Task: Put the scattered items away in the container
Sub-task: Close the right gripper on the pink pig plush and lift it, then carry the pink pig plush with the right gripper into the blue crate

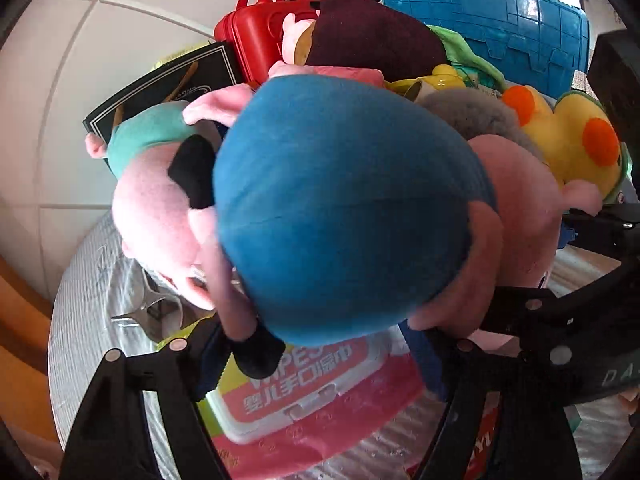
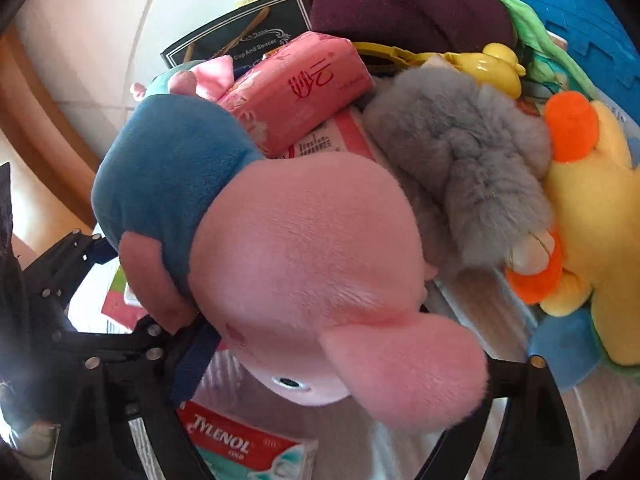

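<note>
White floor tiles show behind a silvery textured worktop [image 1: 80, 320] crowded with toys. Both grippers hold one pink plush pig in a blue top [image 1: 344, 208]: left gripper [image 1: 320, 364] fingers closed on its lower body, right gripper [image 2: 340, 364] fingers pinching its head. It hangs above a pink wipes pack [image 1: 304, 392], near the blue plastic crate [image 1: 492, 20].

A home: plush toys [image 1: 348, 216], white floor tiles [image 1: 80, 52].

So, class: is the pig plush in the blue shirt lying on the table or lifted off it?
Lifted. The pig plush hangs above the wipes pack, with the left gripper at its body and the right gripper at its head.
</note>
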`<state>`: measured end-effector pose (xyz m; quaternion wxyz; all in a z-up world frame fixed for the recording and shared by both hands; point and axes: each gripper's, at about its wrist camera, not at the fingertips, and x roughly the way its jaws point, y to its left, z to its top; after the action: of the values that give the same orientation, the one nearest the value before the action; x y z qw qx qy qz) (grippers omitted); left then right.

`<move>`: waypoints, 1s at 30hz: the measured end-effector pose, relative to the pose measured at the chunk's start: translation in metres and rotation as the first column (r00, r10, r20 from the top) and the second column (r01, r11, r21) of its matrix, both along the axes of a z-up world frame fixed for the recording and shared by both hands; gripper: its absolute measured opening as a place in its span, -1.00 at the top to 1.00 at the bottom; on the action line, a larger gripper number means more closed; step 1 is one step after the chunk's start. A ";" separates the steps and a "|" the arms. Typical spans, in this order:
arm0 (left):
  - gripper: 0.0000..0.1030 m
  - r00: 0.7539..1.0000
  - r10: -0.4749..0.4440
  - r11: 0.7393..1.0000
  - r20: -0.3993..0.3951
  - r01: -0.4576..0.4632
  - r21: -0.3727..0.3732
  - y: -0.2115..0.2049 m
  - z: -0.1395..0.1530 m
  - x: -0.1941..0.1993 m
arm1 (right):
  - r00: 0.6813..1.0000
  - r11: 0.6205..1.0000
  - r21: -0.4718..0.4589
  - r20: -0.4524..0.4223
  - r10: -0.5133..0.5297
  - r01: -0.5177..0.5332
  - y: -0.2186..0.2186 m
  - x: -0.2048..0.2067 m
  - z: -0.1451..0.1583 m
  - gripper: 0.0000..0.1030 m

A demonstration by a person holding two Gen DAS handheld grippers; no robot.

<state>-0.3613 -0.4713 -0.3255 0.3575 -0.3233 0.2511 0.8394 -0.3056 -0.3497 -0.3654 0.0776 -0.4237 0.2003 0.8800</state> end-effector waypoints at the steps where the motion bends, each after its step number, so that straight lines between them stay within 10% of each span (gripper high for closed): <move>1: -0.49 1.000 -0.003 1.000 -0.015 0.003 0.012 0.002 0.001 0.000 | 1.000 1.000 0.021 -0.013 0.004 -0.004 -0.001 -0.002 0.003 -0.53; 16: -0.45 0.994 0.038 0.987 -0.104 -0.021 0.161 0.020 0.111 0.057 | 0.980 0.988 0.146 -0.187 0.071 -0.043 0.019 0.043 0.124 -0.41; 30: -0.45 0.976 0.132 0.962 -0.171 -0.084 0.260 0.164 0.236 0.140 | 0.953 0.962 0.242 -0.238 0.188 -0.129 0.161 0.106 0.267 -0.41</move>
<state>-0.2216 -0.3077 -0.0896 0.3237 -0.2086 0.1573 0.9094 -0.1997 -0.1888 -0.0980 0.0266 -0.3086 0.0735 0.9480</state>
